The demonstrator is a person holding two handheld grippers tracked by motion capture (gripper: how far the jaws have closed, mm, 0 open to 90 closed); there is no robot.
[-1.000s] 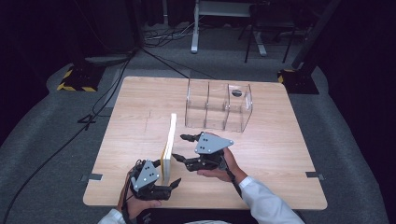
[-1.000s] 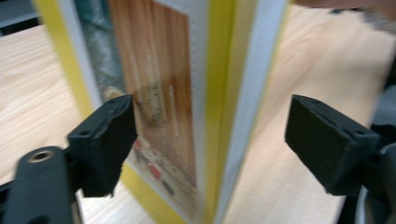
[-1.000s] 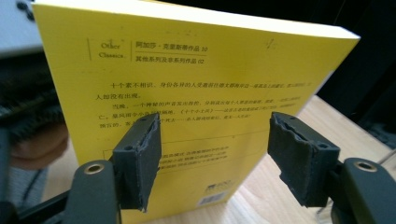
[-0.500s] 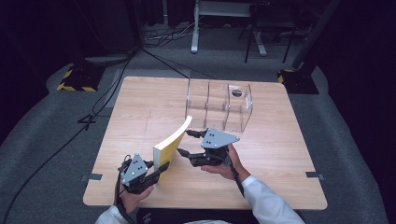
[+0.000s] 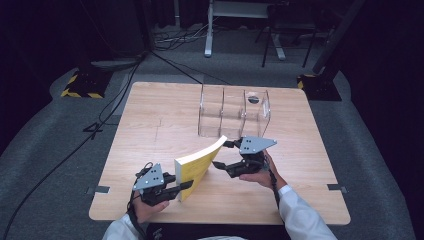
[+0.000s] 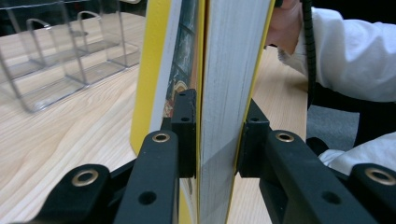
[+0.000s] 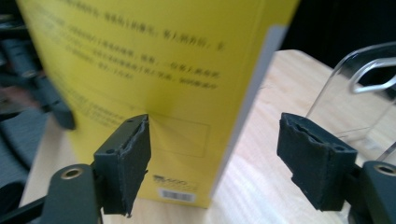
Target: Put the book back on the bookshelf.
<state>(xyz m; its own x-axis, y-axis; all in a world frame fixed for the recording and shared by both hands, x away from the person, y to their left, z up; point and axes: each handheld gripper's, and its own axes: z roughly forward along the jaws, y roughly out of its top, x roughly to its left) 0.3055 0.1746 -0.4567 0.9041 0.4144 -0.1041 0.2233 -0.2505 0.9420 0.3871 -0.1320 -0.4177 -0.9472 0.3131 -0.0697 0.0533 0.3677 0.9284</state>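
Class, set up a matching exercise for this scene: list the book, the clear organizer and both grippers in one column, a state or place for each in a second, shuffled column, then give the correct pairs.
Things:
1. yellow book
2. clear organizer
3. left gripper
4. right gripper

States or places:
A. jaws open, beside the book's cover
B. standing on edge, tilted
C. clamped on the book's pages
D. at the far side of the table

Pairs: 1-B, 2-D, 3-C, 4-A

Glossy yellow paper book (matt page edges), clear plastic organizer, wood table.
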